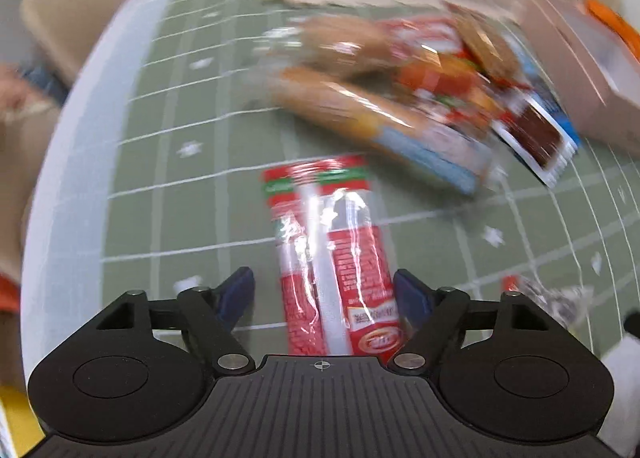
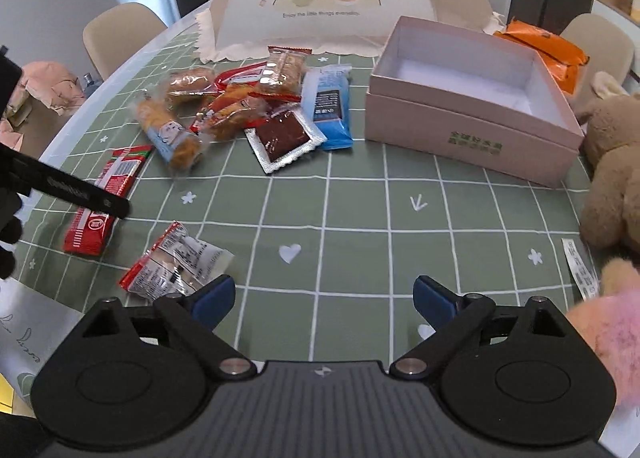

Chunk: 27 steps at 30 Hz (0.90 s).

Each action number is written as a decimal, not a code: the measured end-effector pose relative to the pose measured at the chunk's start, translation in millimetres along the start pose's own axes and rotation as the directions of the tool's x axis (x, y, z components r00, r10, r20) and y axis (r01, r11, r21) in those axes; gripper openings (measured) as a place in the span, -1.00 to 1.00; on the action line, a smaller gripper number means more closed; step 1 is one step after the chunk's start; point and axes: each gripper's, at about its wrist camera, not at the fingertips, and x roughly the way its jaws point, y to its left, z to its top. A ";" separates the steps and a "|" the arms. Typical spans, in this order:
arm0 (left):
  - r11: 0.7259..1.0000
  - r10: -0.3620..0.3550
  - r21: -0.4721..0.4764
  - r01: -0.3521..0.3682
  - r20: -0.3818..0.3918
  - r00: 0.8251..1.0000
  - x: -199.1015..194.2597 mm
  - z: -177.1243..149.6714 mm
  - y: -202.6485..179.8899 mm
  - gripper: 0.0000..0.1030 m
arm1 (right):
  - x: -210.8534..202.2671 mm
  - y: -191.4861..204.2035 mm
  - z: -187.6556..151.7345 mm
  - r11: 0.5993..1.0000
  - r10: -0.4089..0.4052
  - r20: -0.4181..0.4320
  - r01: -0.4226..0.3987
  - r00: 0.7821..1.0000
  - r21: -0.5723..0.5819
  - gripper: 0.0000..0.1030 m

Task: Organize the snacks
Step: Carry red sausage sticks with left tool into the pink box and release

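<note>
Right gripper: blue fingers spread wide, nothing between them, only green checked worktop below. Just beside its left finger lies a clear-and-red crinkled packet, not touched.

Left gripper: fingers also parted wide. A long red snack pack lies lengthwise between them on the cloth; the right-side pad sits at its edge, the left-side pad stands clear, so no squeeze on it. Contact on the right side hard to judge.

Snack pile sits mid-worktop toward the far edge: bread rolls, a brown foil sachet, a blue bar. Pink box stands open and bare inside, toward the far right corner, well apart from the red pack.

Left wrist view is motion-blurred; pile labels unreadable there. In the right wrist view the left gripper's black body covers part of the red pack. Plush toy cut off at the right edge.
</note>
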 end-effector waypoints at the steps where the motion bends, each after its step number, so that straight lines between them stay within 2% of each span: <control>1: 1.000 -0.009 -0.028 0.009 0.008 1.000 -1.2 0.2 8.1 0.47 | 0.8 0.4 -1.2 1.000 0.005 -0.003 -0.005 1.000 0.003 0.93; 3: 0.999 -0.013 -0.043 0.014 0.035 0.999 -3.8 2.4 13.7 0.38 | 3.4 2.3 -3.8 1.000 0.020 -0.011 -0.020 1.000 0.008 0.95; 7: 1.000 0.007 0.028 -0.010 0.077 0.997 0.2 3.3 -0.7 0.36 | 9.2 15.8 -4.4 0.997 0.072 -0.044 -0.073 0.996 -0.016 0.95; 10: 0.998 -0.020 0.056 0.014 0.101 0.995 -1.5 0.0 -8.3 0.06 | 8.6 31.2 1.2 0.989 0.108 -0.043 -0.112 0.993 -0.096 0.95; 13: 0.996 -0.070 0.066 0.064 0.089 0.994 -12.2 -18.1 -9.2 0.02 | 5.0 51.2 9.5 0.964 0.139 -0.033 -0.143 0.990 -0.226 0.95; 18: 0.995 -0.102 -0.004 0.103 0.071 0.992 -33.8 -66.3 0.0 0.01 | 11.9 72.7 15.8 0.912 0.148 -0.045 -0.155 0.988 -0.379 0.95; 22: 0.982 -0.141 -0.117 0.147 0.064 0.988 -45.9 -89.5 10.4 0.01 | 27.5 89.2 14.1 0.835 0.136 -0.064 -0.149 0.989 -0.529 0.95; 25: 0.976 -0.160 -0.136 0.168 0.067 0.985 -49.9 -97.8 8.5 0.01 | 45.5 93.0 23.2 0.838 0.160 -0.136 -0.207 0.978 -0.506 0.92; 27: 0.978 -0.160 -0.123 0.167 0.067 0.985 -51.5 -102.1 5.3 0.01 | 55.4 92.9 32.7 0.859 0.181 -0.180 -0.245 0.967 -0.451 0.68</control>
